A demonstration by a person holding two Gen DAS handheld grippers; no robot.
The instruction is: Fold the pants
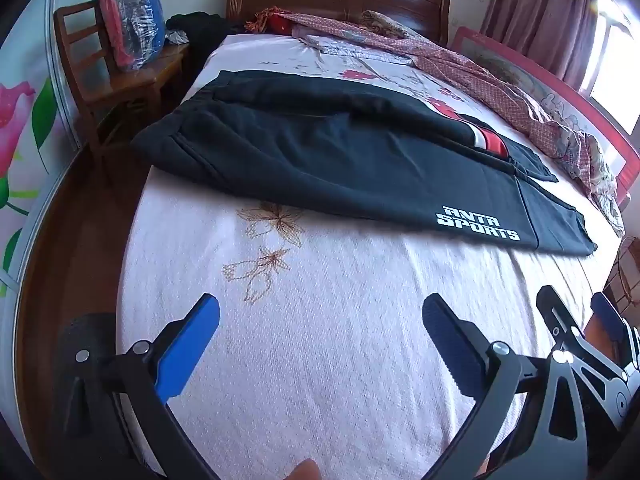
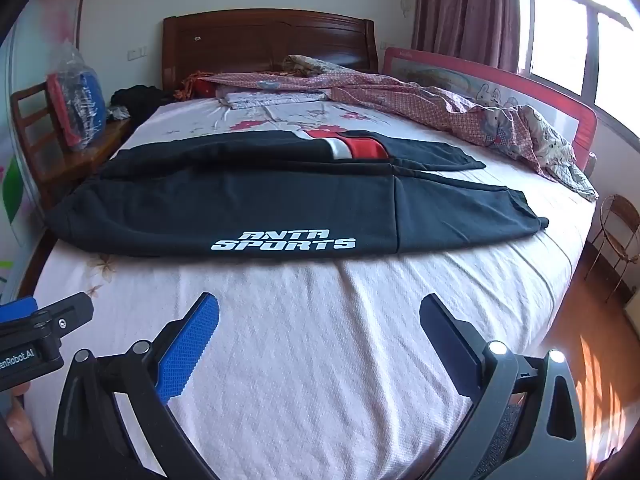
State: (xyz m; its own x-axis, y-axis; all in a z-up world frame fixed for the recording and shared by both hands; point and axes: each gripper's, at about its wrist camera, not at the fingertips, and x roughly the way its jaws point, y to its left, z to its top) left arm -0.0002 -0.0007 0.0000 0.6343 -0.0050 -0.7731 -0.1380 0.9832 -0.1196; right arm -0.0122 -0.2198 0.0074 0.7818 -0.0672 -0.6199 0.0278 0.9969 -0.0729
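Observation:
Black pants (image 1: 340,160) with a white "ANTA SPORTS" print and a red and white stripe lie lengthwise across the bed, one leg folded over the other; they also show in the right wrist view (image 2: 280,204). My left gripper (image 1: 320,320) is open and empty above the white bedspread, short of the pants' near edge. My right gripper (image 2: 320,320) is open and empty, also short of the pants. The right gripper shows at the right edge of the left wrist view (image 1: 576,320), and the left gripper shows at the left edge of the right wrist view (image 2: 40,320).
The bed (image 2: 320,360) has a wooden headboard (image 2: 268,36). A crumpled pink quilt (image 2: 460,108) lies along the far right side by a red bed rail (image 2: 520,80). A wooden chair (image 1: 112,76) with bagged items stands left of the bed. A wire stand (image 2: 620,224) is at the right.

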